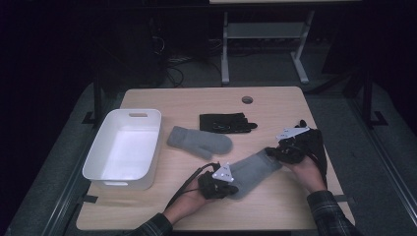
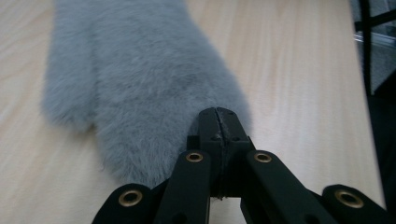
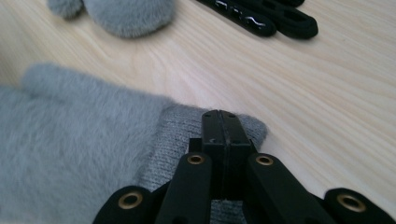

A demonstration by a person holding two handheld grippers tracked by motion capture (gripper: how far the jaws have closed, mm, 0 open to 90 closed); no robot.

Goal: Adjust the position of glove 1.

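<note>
white bin: left, on table | second grey mitten: centre | black gloves: behind mitten

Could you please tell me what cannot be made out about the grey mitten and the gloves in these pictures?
- Fingertip end of the near grey mitten: covered by the left tongs in the high view.
- Its knit cuff: partly behind the right tongs in the right gripper view.
- Black gloves: high view too dark and small to count them; cut off by the top edge in the right gripper view.
</note>
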